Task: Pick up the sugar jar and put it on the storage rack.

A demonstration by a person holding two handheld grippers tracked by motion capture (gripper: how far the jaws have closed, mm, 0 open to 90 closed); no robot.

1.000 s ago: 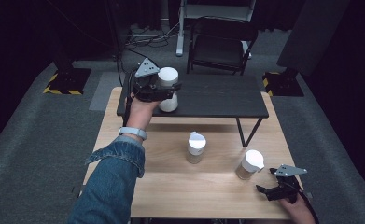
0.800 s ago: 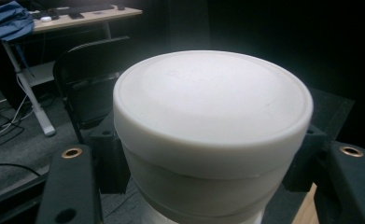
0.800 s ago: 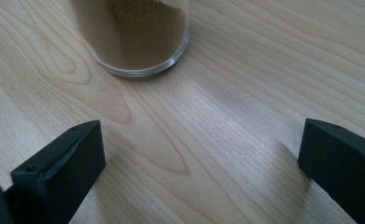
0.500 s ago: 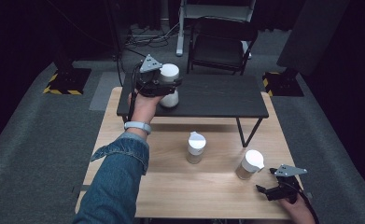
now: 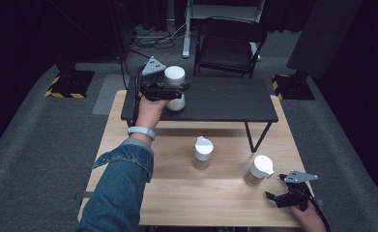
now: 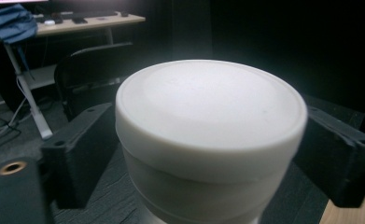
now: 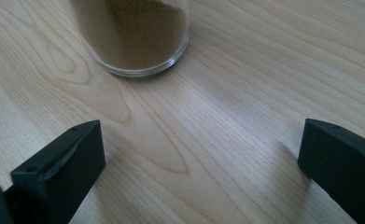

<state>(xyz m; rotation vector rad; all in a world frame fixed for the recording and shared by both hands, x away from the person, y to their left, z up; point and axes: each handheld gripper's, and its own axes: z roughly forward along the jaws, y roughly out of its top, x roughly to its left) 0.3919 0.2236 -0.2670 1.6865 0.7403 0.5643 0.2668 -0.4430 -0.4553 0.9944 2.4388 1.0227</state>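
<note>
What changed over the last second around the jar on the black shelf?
The left hand-held gripper has just been opening its jaws; the white-lidded jar stands between them on the black shelf, let go. Unchanged: the right hand-held gripper, open on the wooden table, and the two jars there.

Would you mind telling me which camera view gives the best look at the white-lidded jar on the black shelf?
The left gripper view: the jar sits close between that gripper's jaws, its white lid sharp. The high view shows it small, standing on the black shelf beside the left gripper. The right gripper view faces another jar.
</note>
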